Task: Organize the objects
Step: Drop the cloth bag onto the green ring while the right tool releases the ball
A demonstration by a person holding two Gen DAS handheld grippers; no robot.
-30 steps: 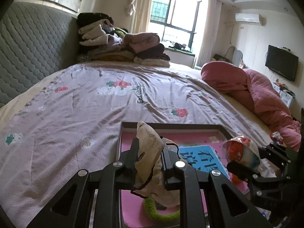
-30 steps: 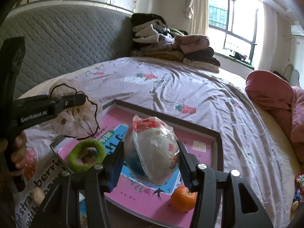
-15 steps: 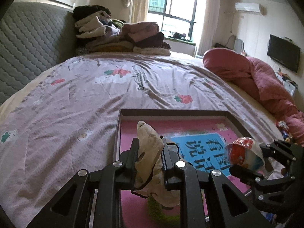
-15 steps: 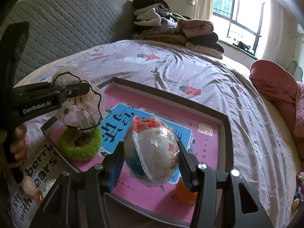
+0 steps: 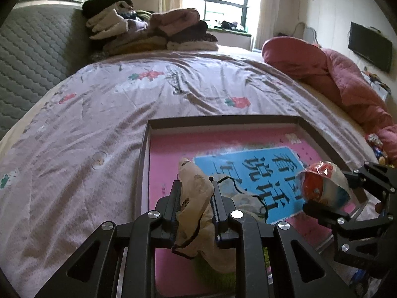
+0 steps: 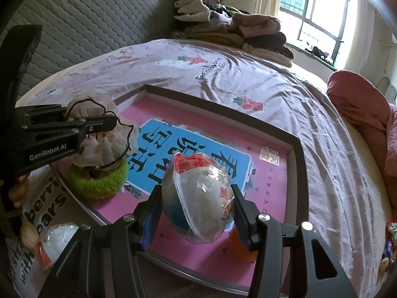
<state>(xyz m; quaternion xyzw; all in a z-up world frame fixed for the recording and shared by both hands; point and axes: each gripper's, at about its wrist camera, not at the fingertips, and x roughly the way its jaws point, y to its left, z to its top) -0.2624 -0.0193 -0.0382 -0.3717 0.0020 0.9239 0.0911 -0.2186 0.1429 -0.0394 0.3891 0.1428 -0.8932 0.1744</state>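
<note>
A shallow box tray (image 5: 146, 154) (image 6: 301, 154) with a pink and blue printed bottom lies on the bed. My left gripper (image 5: 194, 193) (image 6: 109, 121) is shut on a cream cloth pouch with black cord (image 5: 196, 203) (image 6: 101, 144), held over the tray's near left part, just above a green knitted ring (image 6: 99, 186). My right gripper (image 6: 196, 198) (image 5: 330, 198) is shut on a plastic-wrapped ball-shaped snack (image 6: 198, 193) (image 5: 322, 186), held above the tray's near right part. An orange fruit (image 6: 242, 250) lies in the tray, partly hidden behind my right finger.
The bed has a lilac quilt (image 5: 99, 124). Folded clothes (image 5: 148, 32) are stacked at the far end and a red duvet (image 5: 335, 79) is bunched on the right. A printed bag (image 6: 37, 213) and small snacks (image 6: 387, 255) lie beside the tray.
Both grippers have moved forward and down over the tray with their loads. The pouch now hangs just above the green ring.
</note>
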